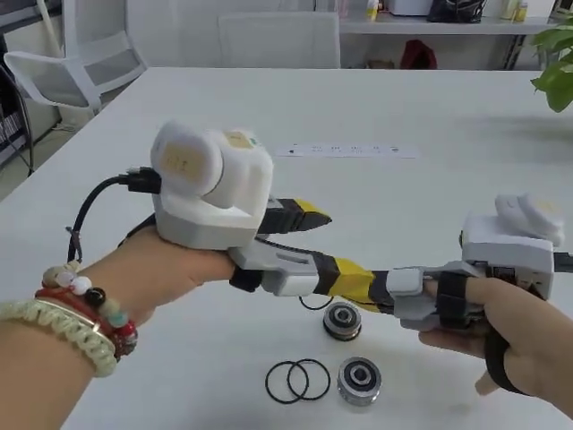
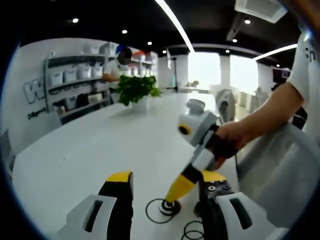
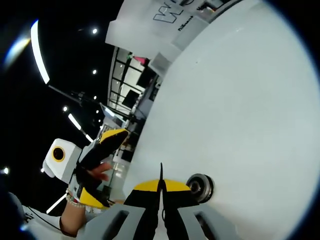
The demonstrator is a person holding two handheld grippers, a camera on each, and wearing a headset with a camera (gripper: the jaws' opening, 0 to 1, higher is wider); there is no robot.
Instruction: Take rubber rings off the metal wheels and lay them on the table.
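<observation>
My right gripper [image 1: 347, 288] [image 3: 161, 187] is shut on a thin black rubber ring [image 1: 313, 305] [image 3: 161, 171], just over a metal wheel [image 1: 342, 320] [image 2: 169, 207] [image 3: 200, 186] on the white table. The pinched ring [image 2: 156, 212] loops down beside that wheel. My left gripper [image 1: 329, 246] [image 2: 165, 180] hovers open above the same spot, its jaws either side of the right gripper's yellow tip [image 2: 176, 195]. A second wheel [image 1: 359, 380] lies nearer me. Beside it, two loose rings [image 1: 297, 381] rest on the table.
The white table [image 1: 385, 206] stretches far ahead, with a white strip [image 1: 345, 150] lying mid-table. Chairs [image 1: 277, 40] stand at the far edge. A plant [image 1: 557, 67] [image 2: 134, 90] sits at the table's right.
</observation>
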